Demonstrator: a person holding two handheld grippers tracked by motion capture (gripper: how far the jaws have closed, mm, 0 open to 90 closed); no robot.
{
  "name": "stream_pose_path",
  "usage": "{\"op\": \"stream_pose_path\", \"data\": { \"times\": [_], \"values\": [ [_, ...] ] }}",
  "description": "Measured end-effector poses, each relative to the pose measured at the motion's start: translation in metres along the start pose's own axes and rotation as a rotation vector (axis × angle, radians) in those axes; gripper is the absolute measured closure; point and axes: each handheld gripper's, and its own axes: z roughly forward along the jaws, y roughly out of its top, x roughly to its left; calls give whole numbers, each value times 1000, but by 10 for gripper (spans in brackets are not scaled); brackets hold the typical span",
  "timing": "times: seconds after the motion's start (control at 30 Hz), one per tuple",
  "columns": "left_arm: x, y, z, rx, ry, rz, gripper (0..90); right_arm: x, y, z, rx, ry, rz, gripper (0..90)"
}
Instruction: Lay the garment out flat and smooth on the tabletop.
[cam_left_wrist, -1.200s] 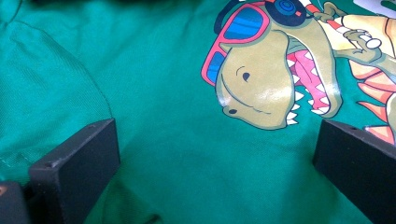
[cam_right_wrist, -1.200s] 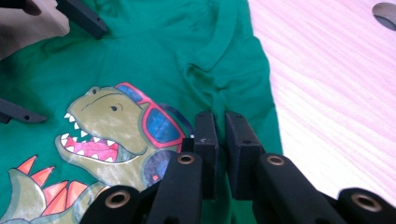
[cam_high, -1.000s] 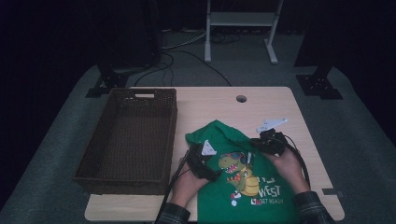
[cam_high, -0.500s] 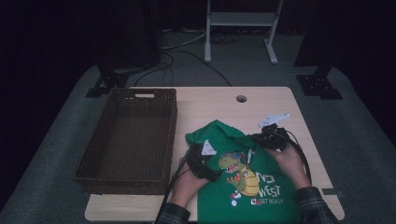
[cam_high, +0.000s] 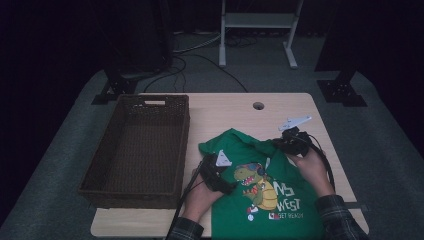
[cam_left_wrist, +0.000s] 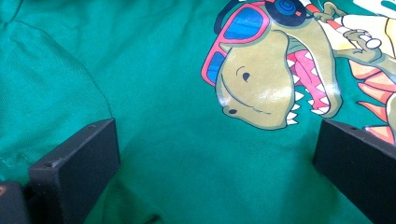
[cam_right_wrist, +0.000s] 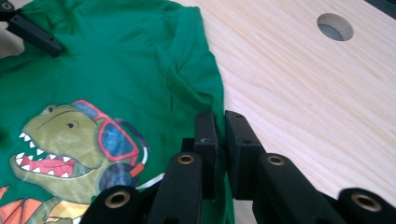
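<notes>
Right gripper, lower centre: jaws closed, pinching green T-shirt edge. Left gripper: jaws wide apart, resting on shirt, bottom corners.

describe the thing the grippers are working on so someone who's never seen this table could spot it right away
On the wooden table, right of the brown wicker basket, a green t-shirt lies flat near the front edge. Its print sets it apart: a cartoon dinosaur wearing red sunglasses and headphones.

A dark lab: camera-stand feet and floor cables.
</notes>
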Motion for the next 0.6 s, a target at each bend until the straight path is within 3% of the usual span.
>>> {"op": "stream_pose_path", "data": {
  "times": [0.6],
  "values": [
    [0, 0, 0, 2, 1, 3, 0, -27, 4, 0, -2, -36, 55, 844]
  ]
}}
